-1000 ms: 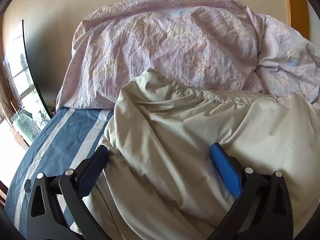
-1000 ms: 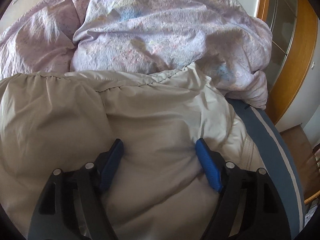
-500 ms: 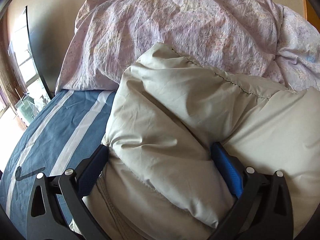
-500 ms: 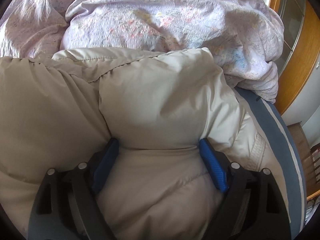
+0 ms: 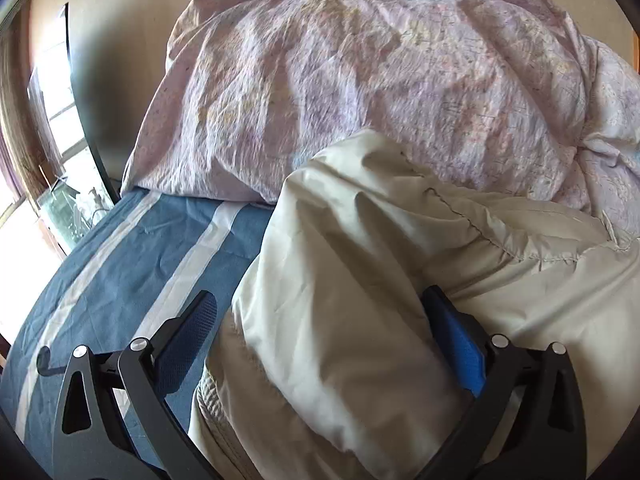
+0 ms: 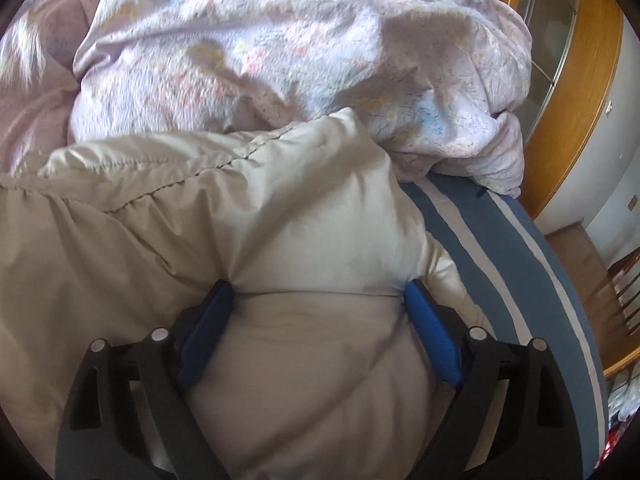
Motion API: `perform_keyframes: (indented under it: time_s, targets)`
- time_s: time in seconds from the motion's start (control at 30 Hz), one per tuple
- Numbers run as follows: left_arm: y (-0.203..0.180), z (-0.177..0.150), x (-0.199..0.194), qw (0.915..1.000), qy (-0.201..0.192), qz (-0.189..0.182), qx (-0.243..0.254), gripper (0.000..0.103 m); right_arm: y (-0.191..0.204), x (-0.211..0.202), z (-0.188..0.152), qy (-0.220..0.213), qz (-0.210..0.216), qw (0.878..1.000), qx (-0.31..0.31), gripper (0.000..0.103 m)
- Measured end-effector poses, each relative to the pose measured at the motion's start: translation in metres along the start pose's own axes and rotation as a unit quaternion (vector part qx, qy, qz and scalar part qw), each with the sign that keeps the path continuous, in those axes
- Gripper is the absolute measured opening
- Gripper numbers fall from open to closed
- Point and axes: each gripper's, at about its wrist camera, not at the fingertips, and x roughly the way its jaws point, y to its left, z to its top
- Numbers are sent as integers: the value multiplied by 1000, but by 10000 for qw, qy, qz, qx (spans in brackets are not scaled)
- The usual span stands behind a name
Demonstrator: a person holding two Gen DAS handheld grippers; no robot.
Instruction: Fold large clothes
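Observation:
A puffy beige padded jacket (image 5: 360, 280) lies folded over itself on the blue striped bed sheet (image 5: 132, 264). My left gripper (image 5: 320, 296) stands open over the jacket's left edge. Its left pad (image 5: 188, 332) hangs clear over the sheet, while its right pad (image 5: 456, 344) rests against the fabric. In the right wrist view the same jacket (image 6: 200, 220) fills the lower left. My right gripper (image 6: 318, 285) straddles a bulging fold near the jacket's right edge; its jaws are opening, with the padding swelling between them and brushing both pads.
A crumpled pale lilac printed duvet (image 5: 380, 80) is heaped behind the jacket, also in the right wrist view as the duvet (image 6: 280, 52). A window (image 5: 52, 128) is at the far left. A wooden door frame (image 6: 580, 92) and a chair (image 6: 616, 304) stand right of the bed.
Both grippers have moved forward and down with the jacket's folded edge toward the duvet. The right jaws have widened. The left gripper's left pad now stands clear of the jacket.

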Motion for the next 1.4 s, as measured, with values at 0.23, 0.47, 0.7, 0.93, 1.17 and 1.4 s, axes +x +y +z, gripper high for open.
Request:
perform_keyframes:
  time_s: [0.23, 0.47, 0.7, 0.93, 1.17, 1.4]
  targets:
    - [-3, -8, 14, 9998, 63, 166, -26, 102, -2, 6, -10, -55, 133, 9998, 131, 92]
    - [10, -8, 25, 9976, 411, -258, -489, 102, -6, 14, -7, 85, 265, 9993, 230, 94]
    - [51, -12, -47, 9880, 170, -1177, -982, 102, -80, -27, -7, 79, 1441, 9772, 1557, 93]
    - [102, -47, -116, 9810, -47, -1558, -1153, 102, -179, -80, -58, 300, 1941, 9316, 3058, 93]
    - [125, -88, -106, 9553, 498, -1968, -2151, 101, -190, -55, -110, 1129, 2746, 8720, 3892, 86]
    - [112, -104, -96, 9333, 709, -2185, -2761, 100, -162, -41, -113, 1320, 3028, 8566, 3963, 86]
